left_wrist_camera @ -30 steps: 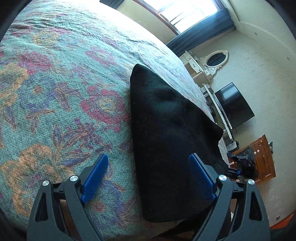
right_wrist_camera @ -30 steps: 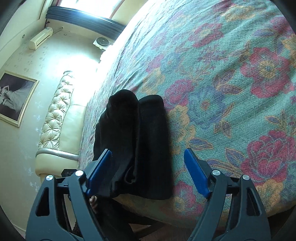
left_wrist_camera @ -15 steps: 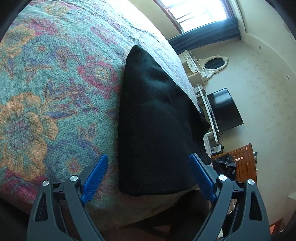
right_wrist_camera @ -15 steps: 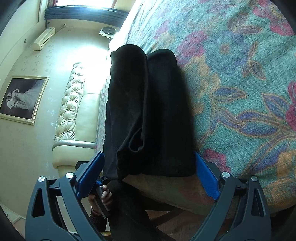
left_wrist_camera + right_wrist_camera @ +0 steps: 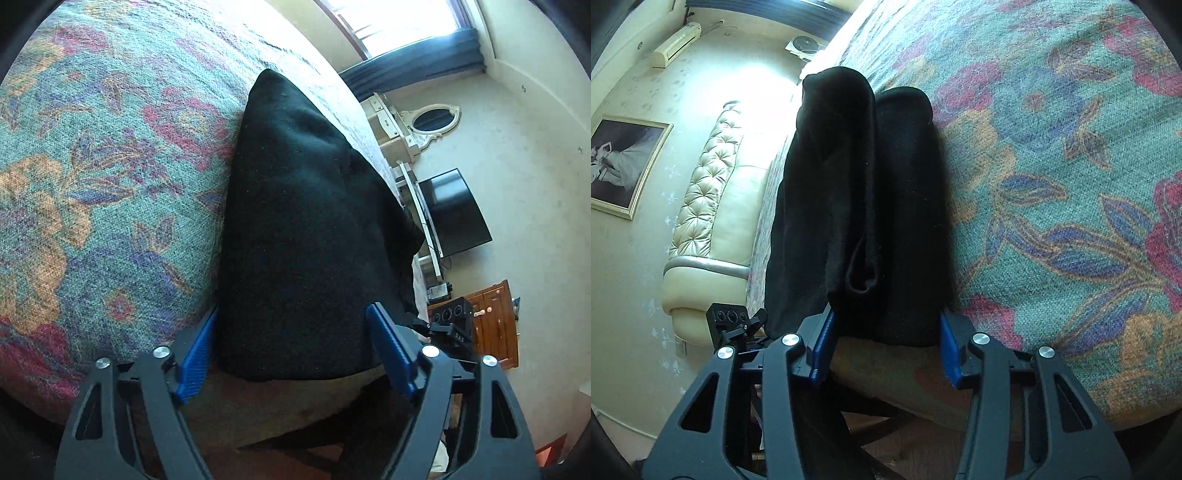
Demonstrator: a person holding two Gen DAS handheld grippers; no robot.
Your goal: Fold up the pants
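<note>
Straddling the near end of the black pants [image 5: 306, 236], my left gripper [image 5: 291, 347] has its blue pads spread wide, one at each side of the folded cloth, not yet closed on it. My right gripper [image 5: 884, 341] does the same at the other near corner, its two pads parted around the fabric's edge and close against it; I cannot tell whether they touch the cloth.

I see the pants lying folded in a long, narrow bundle on the floral bedspread [image 5: 92, 206], right at the near edge of the bed, their near end just reaching the drop of the mattress side. From my right wrist camera the pants [image 5: 864, 206] show as two rounded lengths side by side, with a loose open fold of cloth between them near my pads. The bedspread [image 5: 1071, 184] stretches off to the right in teal, red and orange blooms.

Beyond the bed on my left view stand a dark television [image 5: 454, 214], an oval mirror [image 5: 434, 120] and a wooden cabinet [image 5: 495, 325], with bright daylight at the window [image 5: 399, 26]. My right view takes in a tufted cream headboard [image 5: 705, 192], a framed picture [image 5: 624, 166] and a wall air conditioner [image 5: 676, 44].
</note>
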